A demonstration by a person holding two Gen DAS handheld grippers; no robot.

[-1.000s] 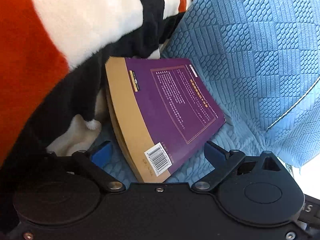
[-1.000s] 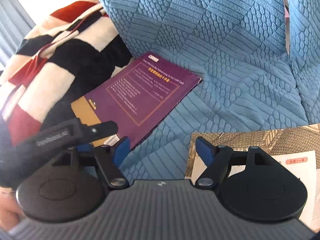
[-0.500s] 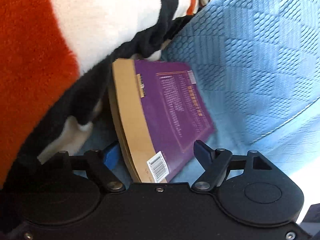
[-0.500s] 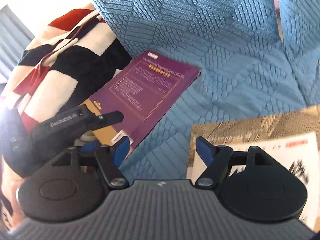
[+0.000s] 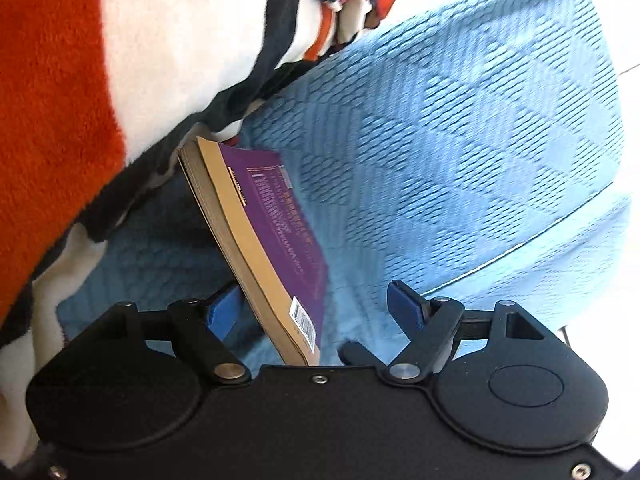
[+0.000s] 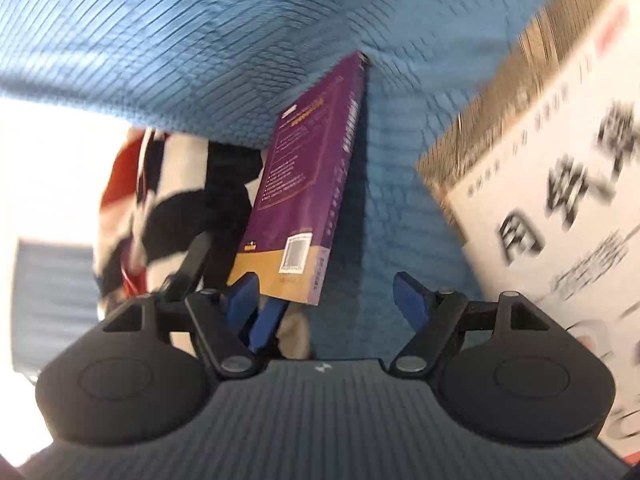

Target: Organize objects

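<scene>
Striped blanket [image 5: 120, 60] over book [image 5: 272, 232] corner

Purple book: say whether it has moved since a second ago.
Yes. The purple book lay flat on the blue sofa cover; now its spine side is tipped up off it, beside the striped blanket.
</scene>
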